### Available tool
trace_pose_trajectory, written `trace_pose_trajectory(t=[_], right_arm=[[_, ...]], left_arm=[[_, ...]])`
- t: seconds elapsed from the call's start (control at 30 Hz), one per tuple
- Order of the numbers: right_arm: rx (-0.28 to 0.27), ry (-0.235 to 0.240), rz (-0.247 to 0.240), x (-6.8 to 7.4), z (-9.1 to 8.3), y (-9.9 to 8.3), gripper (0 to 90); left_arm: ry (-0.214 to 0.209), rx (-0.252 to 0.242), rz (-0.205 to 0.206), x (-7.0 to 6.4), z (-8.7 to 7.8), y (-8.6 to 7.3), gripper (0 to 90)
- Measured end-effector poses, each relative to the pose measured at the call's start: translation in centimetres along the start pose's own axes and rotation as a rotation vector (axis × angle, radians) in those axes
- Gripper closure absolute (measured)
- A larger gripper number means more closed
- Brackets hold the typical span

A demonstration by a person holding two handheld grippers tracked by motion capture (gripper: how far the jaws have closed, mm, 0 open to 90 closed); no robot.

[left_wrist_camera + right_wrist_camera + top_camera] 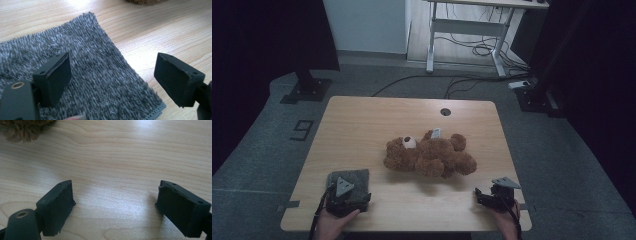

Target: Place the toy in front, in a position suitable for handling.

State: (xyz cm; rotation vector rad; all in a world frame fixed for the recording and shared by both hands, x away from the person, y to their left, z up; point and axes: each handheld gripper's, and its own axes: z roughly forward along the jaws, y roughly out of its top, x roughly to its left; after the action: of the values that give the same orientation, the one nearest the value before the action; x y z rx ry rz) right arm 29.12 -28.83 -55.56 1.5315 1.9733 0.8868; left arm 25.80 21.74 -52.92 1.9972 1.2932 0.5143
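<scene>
A brown teddy bear (430,154) lies on its back in the middle of the wooden table (377,120). A folded grey fluffy cloth (348,179) lies at the front left. My left gripper (346,199) rests over the cloth's near edge, open, with the grey pile (95,72) between and under its jaws. At the front right my right gripper (486,196) is open above bare wood, nothing between its jaws. A tuft of the bear's fur (23,130) shows at the top left of the right gripper view.
A round cable hole (445,111) sits near the table's far edge. Beyond the table are a white desk frame (467,30) with cables on the floor and black stand bases (306,90) at both sides.
</scene>
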Motion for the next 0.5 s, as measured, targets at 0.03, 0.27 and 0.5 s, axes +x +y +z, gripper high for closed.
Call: trace_pose_trajectory(t=[0.03,0.27,0.5], right_arm=[[0.000,0.000,0.000,0.0,0.0,0.0,13.8],[-0.028,0.007,0.002,0.3,-0.2,0.0,15.2],[-0.135,0.072,0.002,1.2,-1.4,1.7,13.7]], left_arm=[[0.000,0.000,-0.001,0.0,0.0,0.0,14.6],[-0.007,-0.005,-0.003,-0.2,0.0,0.1,14.7],[-0.045,-0.027,0.040,-1.7,0.5,2.2,14.8]])
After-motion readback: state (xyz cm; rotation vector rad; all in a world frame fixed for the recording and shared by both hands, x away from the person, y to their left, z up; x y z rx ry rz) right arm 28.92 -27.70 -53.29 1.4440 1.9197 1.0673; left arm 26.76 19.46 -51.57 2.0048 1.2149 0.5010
